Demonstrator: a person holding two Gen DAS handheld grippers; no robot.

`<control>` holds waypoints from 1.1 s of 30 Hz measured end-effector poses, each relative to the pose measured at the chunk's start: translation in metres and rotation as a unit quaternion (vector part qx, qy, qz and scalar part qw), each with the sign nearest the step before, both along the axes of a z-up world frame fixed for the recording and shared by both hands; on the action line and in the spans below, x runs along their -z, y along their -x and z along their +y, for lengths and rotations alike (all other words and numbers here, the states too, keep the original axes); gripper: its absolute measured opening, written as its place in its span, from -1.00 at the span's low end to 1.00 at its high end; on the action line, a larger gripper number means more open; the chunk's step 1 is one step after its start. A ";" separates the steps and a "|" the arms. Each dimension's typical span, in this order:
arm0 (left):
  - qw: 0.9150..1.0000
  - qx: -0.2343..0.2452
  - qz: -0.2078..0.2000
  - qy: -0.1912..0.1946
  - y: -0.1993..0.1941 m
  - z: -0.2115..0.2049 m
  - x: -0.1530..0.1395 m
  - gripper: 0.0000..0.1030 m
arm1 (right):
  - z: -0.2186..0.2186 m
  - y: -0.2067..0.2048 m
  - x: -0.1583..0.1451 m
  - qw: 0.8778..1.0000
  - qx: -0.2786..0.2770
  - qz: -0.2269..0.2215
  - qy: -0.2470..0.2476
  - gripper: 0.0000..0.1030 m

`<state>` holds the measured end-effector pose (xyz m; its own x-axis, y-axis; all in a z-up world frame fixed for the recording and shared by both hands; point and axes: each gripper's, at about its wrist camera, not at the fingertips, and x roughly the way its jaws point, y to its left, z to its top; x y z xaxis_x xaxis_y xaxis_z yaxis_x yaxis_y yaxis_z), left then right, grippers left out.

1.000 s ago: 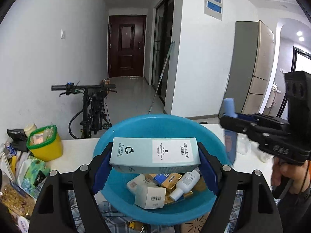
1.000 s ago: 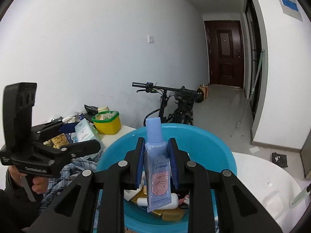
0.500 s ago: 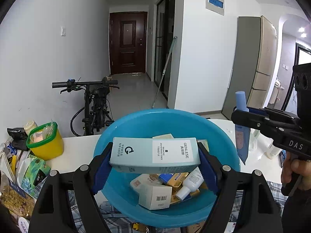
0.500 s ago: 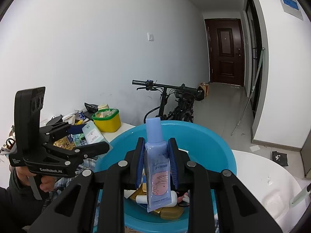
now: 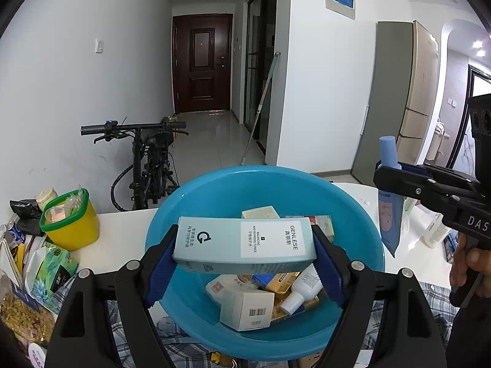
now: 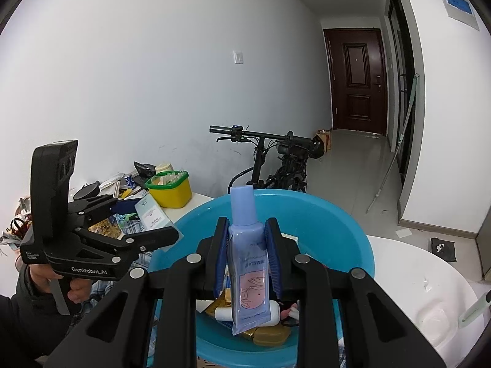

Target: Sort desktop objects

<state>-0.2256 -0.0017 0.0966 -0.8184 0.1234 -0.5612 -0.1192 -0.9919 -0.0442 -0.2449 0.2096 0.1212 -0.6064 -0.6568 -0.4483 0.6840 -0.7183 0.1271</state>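
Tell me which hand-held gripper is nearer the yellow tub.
Left. The left hand-held gripper hangs just beside the yellow tub; the right hand-held gripper sits farther off, over the blue basin.

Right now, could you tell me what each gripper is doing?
Left gripper: closed on the pale blue toner box, above the blue basin.
Right gripper: closed on the lavender tube.

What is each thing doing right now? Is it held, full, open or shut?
left gripper: shut on the toner box, above the basin
toner box: held lying sideways
right gripper: shut on the blue tube
blue tube: held upright, cap on top
blue basin: partly filled with boxes and bottles
yellow tub: open, full
brown door: shut
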 end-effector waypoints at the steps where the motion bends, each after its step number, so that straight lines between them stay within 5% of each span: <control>1: 1.000 0.000 -0.001 0.000 0.001 0.000 0.001 0.59 | -0.001 0.001 0.000 1.000 0.000 -0.001 0.000 -0.56; 33: 1.000 0.008 -0.009 0.006 0.006 0.009 0.008 0.60 | -0.003 0.002 0.000 1.000 0.001 -0.004 0.007 -0.56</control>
<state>-0.2318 0.0069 0.0888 -0.8057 0.1296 -0.5780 -0.1342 -0.9903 -0.0349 -0.2473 0.2064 0.1209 -0.6036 -0.6627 -0.4433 0.6821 -0.7171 0.1434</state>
